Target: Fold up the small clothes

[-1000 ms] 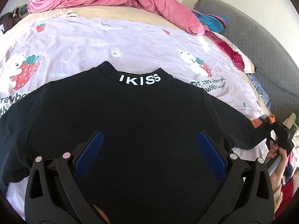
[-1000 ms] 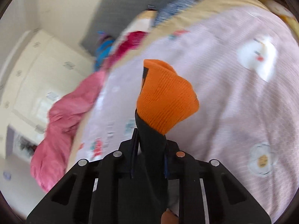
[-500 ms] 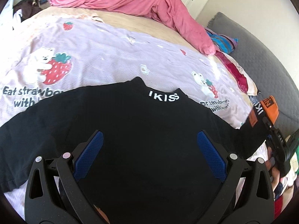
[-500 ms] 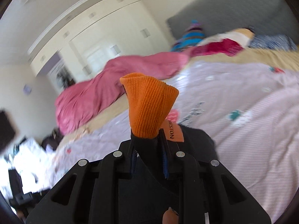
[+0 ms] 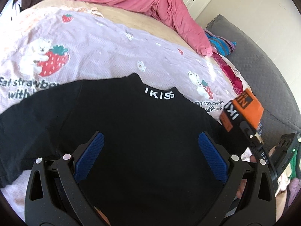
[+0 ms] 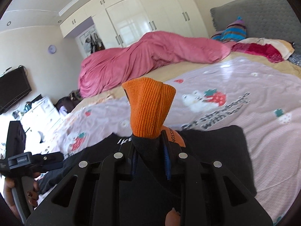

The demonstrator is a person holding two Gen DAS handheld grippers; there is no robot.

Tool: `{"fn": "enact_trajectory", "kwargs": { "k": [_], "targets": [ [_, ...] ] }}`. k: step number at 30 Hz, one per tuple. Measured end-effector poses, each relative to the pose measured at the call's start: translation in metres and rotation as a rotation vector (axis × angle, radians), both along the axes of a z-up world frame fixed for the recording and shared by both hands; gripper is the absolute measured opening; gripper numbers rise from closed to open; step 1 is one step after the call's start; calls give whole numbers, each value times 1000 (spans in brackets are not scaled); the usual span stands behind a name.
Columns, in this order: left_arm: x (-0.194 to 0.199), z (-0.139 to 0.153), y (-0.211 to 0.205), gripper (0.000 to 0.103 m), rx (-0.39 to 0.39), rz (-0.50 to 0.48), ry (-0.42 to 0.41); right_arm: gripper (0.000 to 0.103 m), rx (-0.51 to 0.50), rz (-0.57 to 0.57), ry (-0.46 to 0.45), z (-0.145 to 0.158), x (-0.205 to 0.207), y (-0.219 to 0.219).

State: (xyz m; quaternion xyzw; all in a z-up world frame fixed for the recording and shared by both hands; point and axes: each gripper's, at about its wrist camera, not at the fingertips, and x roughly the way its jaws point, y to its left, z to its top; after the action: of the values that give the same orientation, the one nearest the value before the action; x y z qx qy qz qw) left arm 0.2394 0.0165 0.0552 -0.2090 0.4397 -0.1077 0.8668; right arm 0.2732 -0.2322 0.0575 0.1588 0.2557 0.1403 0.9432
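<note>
A black top (image 5: 135,131) with white "IKISS" lettering at the collar lies flat on the lilac strawberry blanket (image 5: 105,56). My left gripper (image 5: 148,146) is open and hovers over the middle of the top, holding nothing. My right gripper (image 6: 150,150) is shut on the top's right sleeve, whose orange cuff (image 6: 148,109) sticks up past the fingers. In the left wrist view the right gripper (image 5: 248,131) holds that cuff (image 5: 248,105) raised at the top's right side. The top's body (image 6: 207,150) lies under the right gripper.
A pink duvet (image 5: 146,1) is bunched at the far side of the bed. Striped and red cloths (image 5: 222,45) lie by the grey headboard (image 5: 263,71). White wardrobes (image 6: 143,18) and a TV (image 6: 13,88) stand beyond the bed.
My right gripper has lifted the orange-cuffed sleeve and swung it inward toward the top's body. My left gripper has drawn back a little and stays open.
</note>
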Motion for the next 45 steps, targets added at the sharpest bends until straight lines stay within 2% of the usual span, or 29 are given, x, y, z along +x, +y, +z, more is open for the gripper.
{"fn": "enact_trajectory", "kwargs": {
  "k": [3,5,8,12,17,19,21,24,29,33,37,38,41,43,45],
  "targets": [
    [3,-11,-2,95,-30,-11,32,28,-2,28,30,-6,1,7],
    [6,-19,-5,95,-47,-26,52,42,11,43,37,-8,1,10],
    [9,-29,-10,95,-68,-47,79,47,35,88,53,-10,0,16],
    [9,-42,-22,95,-66,-71,101,48,12,92,50,-10,-3,19],
    [8,-60,-41,93,-111,-118,139,48,-4,29,84,-13,0,7],
    [9,-67,-49,83,-142,-143,159,48,-25,-2,100,-15,2,1],
    [10,-74,-56,65,-193,-159,184,48,-39,-27,112,-17,3,-5],
    [10,-79,-64,54,-262,-180,190,50,-63,-69,134,-19,3,-14],
    [19,-87,-77,53,-311,-182,225,50,-37,-115,134,-18,1,-34],
    [29,-97,-86,53,-323,-141,248,52,-36,-153,122,-15,0,-47],
    [36,-95,-91,53,-321,-116,240,52,-23,-181,127,-14,1,-61],
    [37,-94,-92,48,-310,-115,235,52,-20,-190,129,-14,2,-64],
    [38,-92,-96,18,-286,-128,228,52,4,-219,141,-15,3,-77],
    [37,-93,-98,13,-276,-156,213,52,28,-242,150,-16,3,-87],
    [35,-87,-104,2,-216,-194,176,52,40,-255,158,-17,3,-93]
  ]
}}
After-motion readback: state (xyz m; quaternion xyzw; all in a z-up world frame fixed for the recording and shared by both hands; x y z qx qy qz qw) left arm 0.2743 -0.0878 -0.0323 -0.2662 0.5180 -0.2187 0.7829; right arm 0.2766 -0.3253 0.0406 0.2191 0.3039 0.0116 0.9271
